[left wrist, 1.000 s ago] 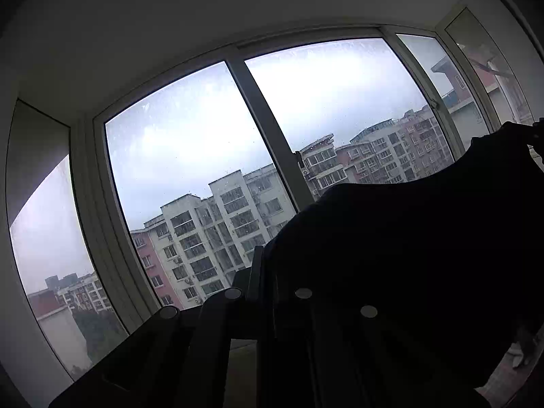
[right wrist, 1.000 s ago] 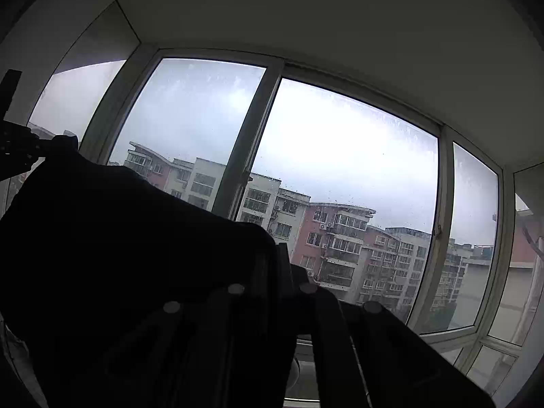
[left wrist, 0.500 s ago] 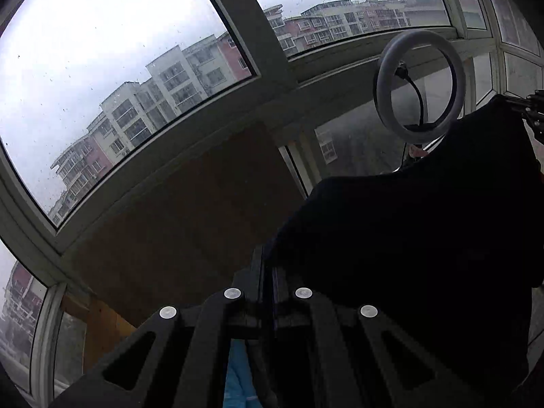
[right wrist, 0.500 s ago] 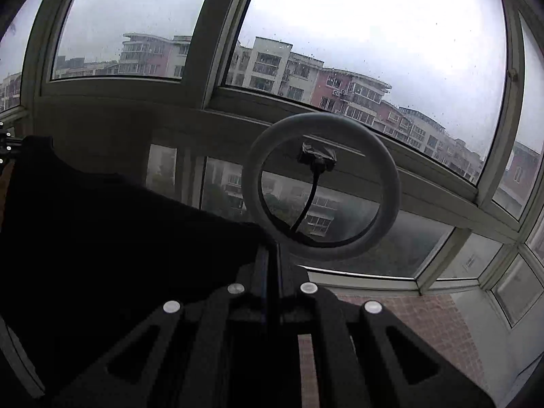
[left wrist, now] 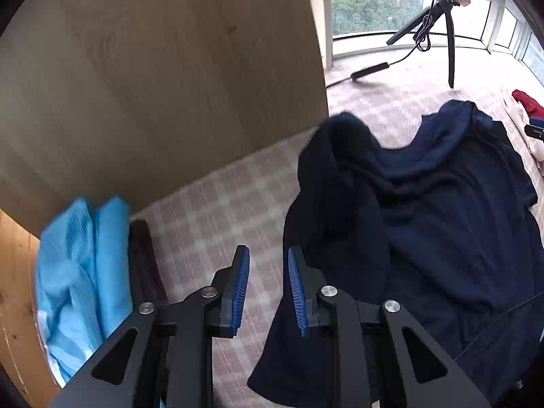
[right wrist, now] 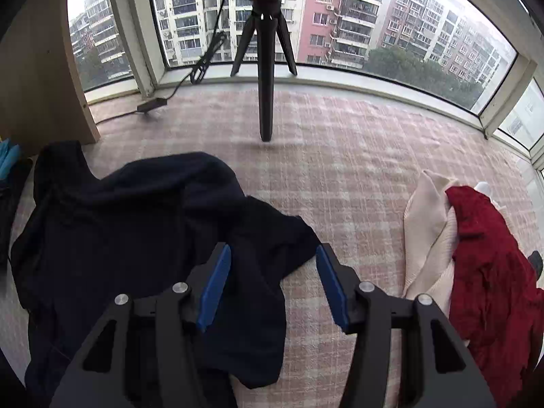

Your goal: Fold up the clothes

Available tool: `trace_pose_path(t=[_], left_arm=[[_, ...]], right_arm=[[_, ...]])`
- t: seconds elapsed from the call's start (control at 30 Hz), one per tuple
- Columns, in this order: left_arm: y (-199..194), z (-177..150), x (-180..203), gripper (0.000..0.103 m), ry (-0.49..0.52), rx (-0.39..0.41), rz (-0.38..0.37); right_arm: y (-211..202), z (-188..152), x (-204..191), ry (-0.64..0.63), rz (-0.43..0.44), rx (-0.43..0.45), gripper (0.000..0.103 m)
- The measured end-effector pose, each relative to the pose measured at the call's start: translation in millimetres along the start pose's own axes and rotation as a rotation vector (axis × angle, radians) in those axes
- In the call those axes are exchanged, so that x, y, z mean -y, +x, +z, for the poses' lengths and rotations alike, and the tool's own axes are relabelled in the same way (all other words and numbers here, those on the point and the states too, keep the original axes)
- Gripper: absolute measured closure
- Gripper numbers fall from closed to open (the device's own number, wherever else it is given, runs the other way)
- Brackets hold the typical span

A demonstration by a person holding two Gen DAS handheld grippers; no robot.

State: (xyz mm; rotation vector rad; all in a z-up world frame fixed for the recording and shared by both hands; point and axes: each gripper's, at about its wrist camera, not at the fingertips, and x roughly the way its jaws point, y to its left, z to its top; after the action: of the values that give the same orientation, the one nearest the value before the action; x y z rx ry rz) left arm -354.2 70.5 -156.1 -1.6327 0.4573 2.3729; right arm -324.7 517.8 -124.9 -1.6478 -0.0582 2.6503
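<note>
Meanwhile, a navy garment (right wrist: 136, 238) lies crumpled on a pink checked blanket (right wrist: 357, 170), both the left gripper (left wrist: 268, 287) and right gripper (right wrist: 273, 284) hovering above it, fingers spread and holding nothing, near a red garment (right wrist: 486, 265).

Navy garment (right wrist: 136, 224) released, now crumpled on checked bedspread (right wrist: 357, 170), left gripper (left wrist: 268, 272) and right gripper (right wrist: 273, 268) parted, empty
</note>
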Motion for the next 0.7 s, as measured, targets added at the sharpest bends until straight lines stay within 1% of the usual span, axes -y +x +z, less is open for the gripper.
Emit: trace_pose_path(t=[0.07, 0.1, 0.17, 0.3, 0.37, 0.4, 0.43, 0.47, 0.5, 0.6, 0.63, 0.67, 0.7], left_arm=[[17, -19, -2, 0.074, -0.009, -0.067, -0.044], [26, -26, 0, 0.074, -0.010, -0.096, -0.049], [42, -38, 7, 0.074, -0.009, -0.145, -0.061], [52, -37, 28, 0.074, 0.007, -0.134, -0.065], [51, -35, 35, 0.077, 0.015, -0.122, -0.067], [50, -34, 38, 0.087, 0.020, -0.116, -0.072], [49, -33, 41, 0.098, 0.020, -0.114, -0.081], [46, -33, 43, 0.102, 0.022, -0.108, -0.078], [41, -34, 46, 0.102, 0.030, -0.094, -0.060], [11, -31, 34, 0.102, -0.006, -0.026, 0.022], [0, -30, 29, 0.102, -0.023, -0.002, 0.051], [-8, -29, 21, 0.102, -0.039, 0.012, 0.115], [-12, -27, 12, 0.102, -0.054, 0.014, 0.213]], right_arm=[[19, -13, 7, 0.018, 0.019, -0.053, 0.051], [27, -17, 9, 0.038, 0.051, -0.076, 0.051], [31, -19, 9, 0.049, 0.076, -0.087, 0.051], [29, -20, 2, 0.044, 0.104, -0.081, 0.051], [28, -20, -1, 0.042, 0.117, -0.077, 0.051], [28, -20, -2, 0.041, 0.124, -0.076, 0.054], [28, -20, -4, 0.040, 0.131, -0.074, 0.071], [27, -21, -6, 0.038, 0.138, -0.072, 0.086], [27, -21, -7, 0.037, 0.145, -0.070, 0.095], [26, -21, -12, 0.033, 0.166, -0.065, 0.096], [21, -21, -12, 0.030, 0.158, -0.046, 0.096], [9, -18, -8, 0.032, 0.116, -0.003, 0.096], [0, -15, -1, 0.048, 0.060, 0.033, 0.096]])
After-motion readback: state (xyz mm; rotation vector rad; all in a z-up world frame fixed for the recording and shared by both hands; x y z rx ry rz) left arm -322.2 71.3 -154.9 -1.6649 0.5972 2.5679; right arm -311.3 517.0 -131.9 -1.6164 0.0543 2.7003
